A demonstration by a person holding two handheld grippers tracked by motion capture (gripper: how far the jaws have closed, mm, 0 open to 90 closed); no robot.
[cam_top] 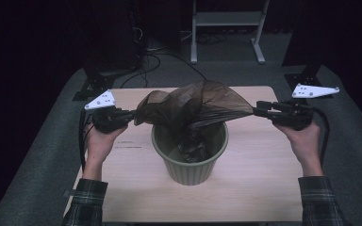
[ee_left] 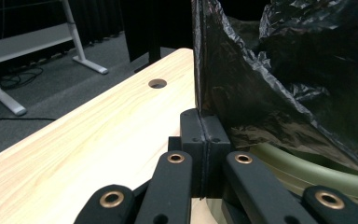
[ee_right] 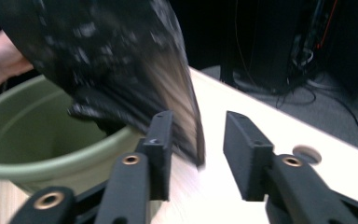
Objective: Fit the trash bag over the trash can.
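A dark, thin plastic bag (cam_top: 193,106) is stretched over a green round bin (cam_top: 191,155) standing mid-table, its lower part hanging down inside. My left gripper (cam_top: 131,114) is at the bag's left edge, jaws pressed together on the film (ee_left: 270,93), close to the bin's rim (ee_left: 307,168). My right gripper (cam_top: 259,109) is at the bag's right corner. Its jaws stand apart, and the blurred bag corner (ee_right: 121,60) hangs between them against the left finger (ee_right: 161,149), clear of the other. The bin (ee_right: 51,140) sits just beyond.
The wooden table (cam_top: 245,188) has bare room in front of and beside the bin, and a round cable hole (ee_left: 157,84) near each far corner. A white metal frame (cam_top: 226,28) and cables stand on the grey floor behind. The person's other hand (ee_right: 0,60) shows past the bin.
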